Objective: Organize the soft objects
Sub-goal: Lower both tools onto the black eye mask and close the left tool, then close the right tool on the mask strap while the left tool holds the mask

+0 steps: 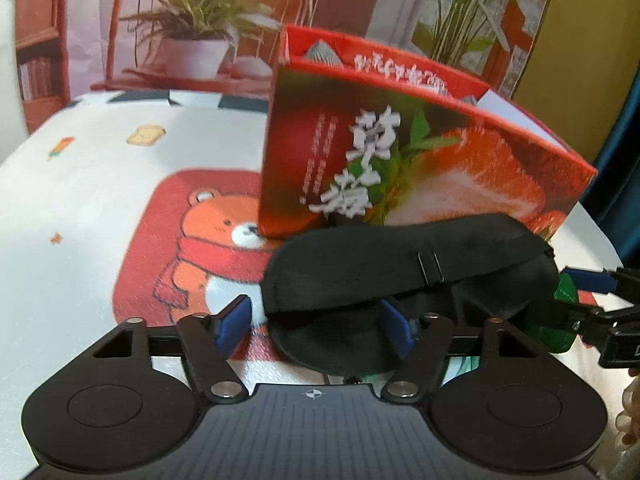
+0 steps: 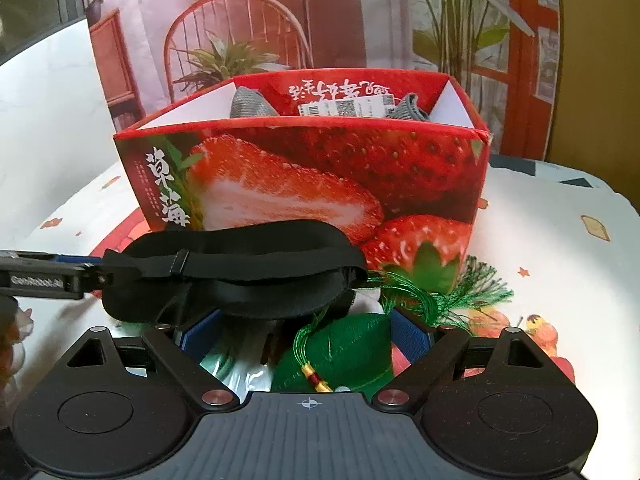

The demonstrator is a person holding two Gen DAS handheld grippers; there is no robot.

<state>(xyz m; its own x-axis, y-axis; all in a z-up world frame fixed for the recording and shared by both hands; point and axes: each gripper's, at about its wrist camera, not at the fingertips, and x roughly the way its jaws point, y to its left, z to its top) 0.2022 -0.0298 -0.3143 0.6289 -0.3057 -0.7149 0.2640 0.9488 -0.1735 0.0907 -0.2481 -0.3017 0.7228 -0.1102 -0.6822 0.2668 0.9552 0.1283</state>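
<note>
A black sleep mask [image 1: 380, 264] [image 2: 240, 268] lies on the table in front of a red strawberry-print box [image 1: 420, 152] [image 2: 320, 168]. One end of the mask sits between the jaws of my left gripper [image 1: 316, 330]; its left pad [image 1: 234, 326] stands clear of the mask, so it is open. A green tasselled sachet [image 2: 340, 348] [image 1: 556, 334] lies partly under the mask, between the wide-open jaws of my right gripper [image 2: 304, 336]. Each gripper also shows in the other view, the right gripper [image 1: 576, 296] and the left gripper [image 2: 94, 270]. Grey knitted items [image 2: 248, 102] lie in the box.
The table wears a white cloth with a bear print [image 1: 216, 232]. A printed backdrop [image 2: 240, 20] of a chair and plants stands right behind the box. Crinkled clear wrapping [image 2: 236, 364] lies beside the sachet. A fuzzy sleeve [image 1: 632, 408] shows at the right edge.
</note>
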